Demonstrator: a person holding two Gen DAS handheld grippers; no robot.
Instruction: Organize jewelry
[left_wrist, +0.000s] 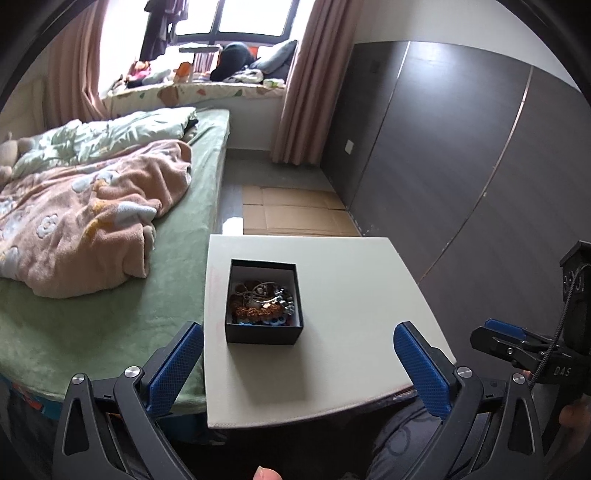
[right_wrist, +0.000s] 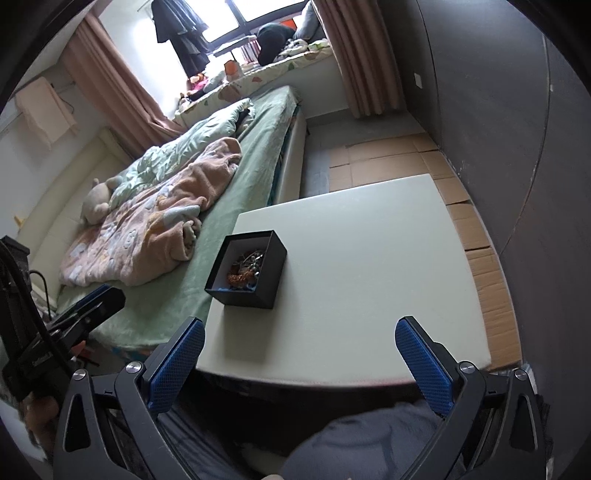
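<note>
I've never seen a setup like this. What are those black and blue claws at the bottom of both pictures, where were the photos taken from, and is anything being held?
There is no robot here: a person holds a hand-operated gripper in each hand, and a wide-angle camera sits on each one, looking forward along its two fingers. One picture looks out from the left gripper, the other from the right gripper. The blue pads are the gripping surfaces. Each camera also catches the other gripper at the edge of its picture. Both grippers stand wide open, with nothing between their fingers, so nothing is held. On the white table beside the bed sits an open black box with a tangle of jewelry inside: beads and chains piled together. Nothing else lies on the table.
</note>
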